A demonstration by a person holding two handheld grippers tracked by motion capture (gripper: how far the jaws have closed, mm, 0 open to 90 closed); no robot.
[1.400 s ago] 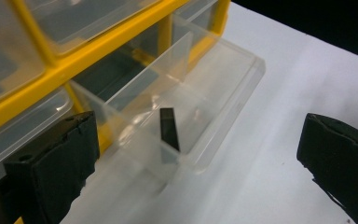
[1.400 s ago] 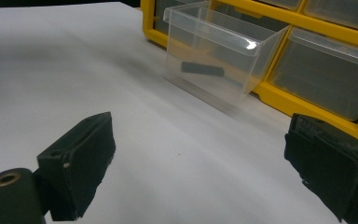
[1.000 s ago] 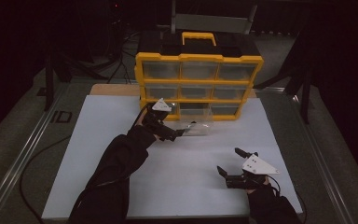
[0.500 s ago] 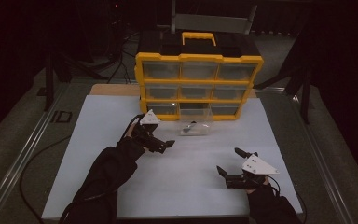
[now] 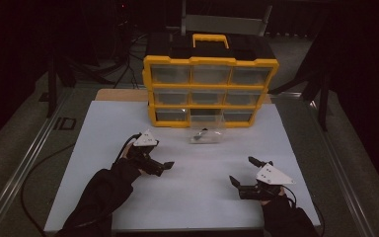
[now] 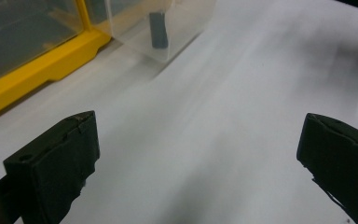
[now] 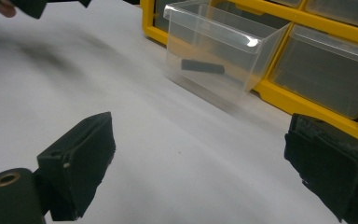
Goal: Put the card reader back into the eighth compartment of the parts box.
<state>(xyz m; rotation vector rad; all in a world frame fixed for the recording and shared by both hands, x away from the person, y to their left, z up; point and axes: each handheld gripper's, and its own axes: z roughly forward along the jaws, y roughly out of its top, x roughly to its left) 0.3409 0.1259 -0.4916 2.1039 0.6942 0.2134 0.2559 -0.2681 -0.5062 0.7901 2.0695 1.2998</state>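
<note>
progress: we are seeing the clear drawer (image 5: 207, 129) pulled out of the yellow organiser (image 5: 209, 91), standing just near of it, small dark part (image 5: 199, 134) inside | left gripper (image 5: 164, 167): jaws apart, empty | right gripper (image 5: 242, 173): jaws apart, empty | left: we are judging the part's removal and the drawer's return undone

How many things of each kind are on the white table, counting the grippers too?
Yellow plastic organiser cabinet with black top: 1
Clear plastic drawer pulled out onto the table: 1
Small dark flat piece inside that drawer: 1
Black two-jaw grippers, both open: 2, the left gripper and the right gripper
Total: 5
</note>
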